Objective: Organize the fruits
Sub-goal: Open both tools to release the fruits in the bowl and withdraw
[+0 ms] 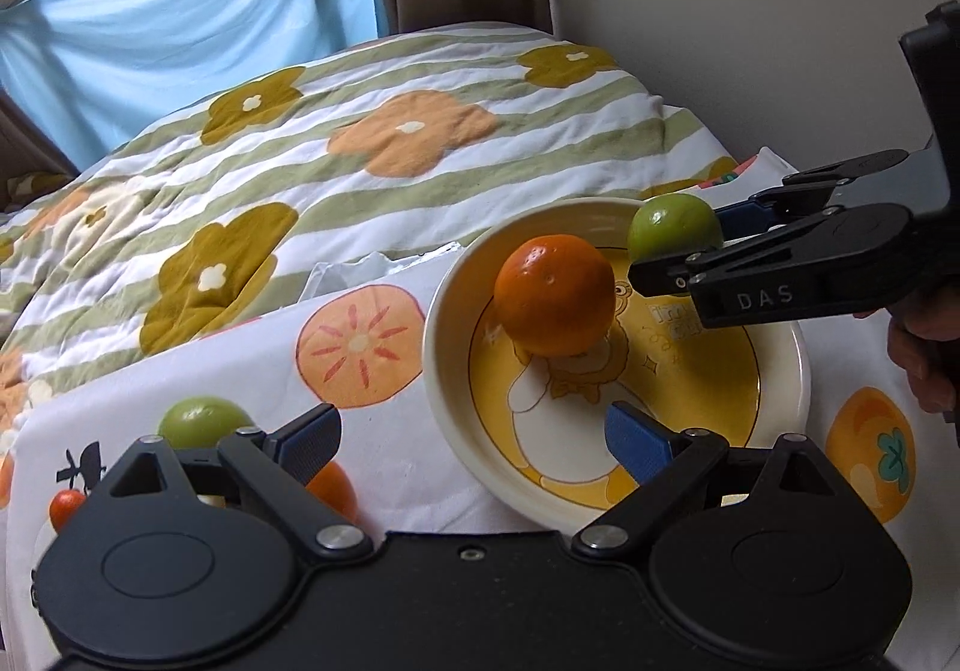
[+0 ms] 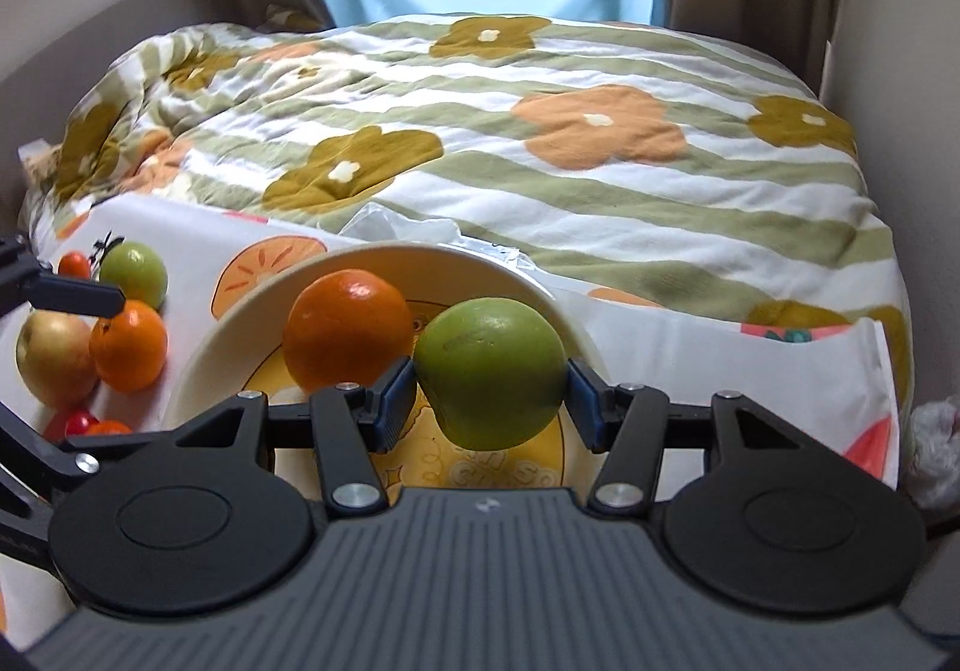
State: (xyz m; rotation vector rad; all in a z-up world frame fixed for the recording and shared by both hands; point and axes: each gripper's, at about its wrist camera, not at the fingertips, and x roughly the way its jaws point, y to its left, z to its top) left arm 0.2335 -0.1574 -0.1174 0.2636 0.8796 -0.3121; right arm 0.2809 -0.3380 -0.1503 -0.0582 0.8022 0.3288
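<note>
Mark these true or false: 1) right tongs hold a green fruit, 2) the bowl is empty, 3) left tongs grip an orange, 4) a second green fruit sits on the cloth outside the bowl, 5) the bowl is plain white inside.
1) True. The right tongs are shut on the green fruit above the bowl.
2) False. An orange sits in it.
3) False. The left tongs stand open with nothing between them.
4) True. A second green fruit lies on the cloth left of the bowl.
5) False. The inside is yellow with a cartoon print.
</note>
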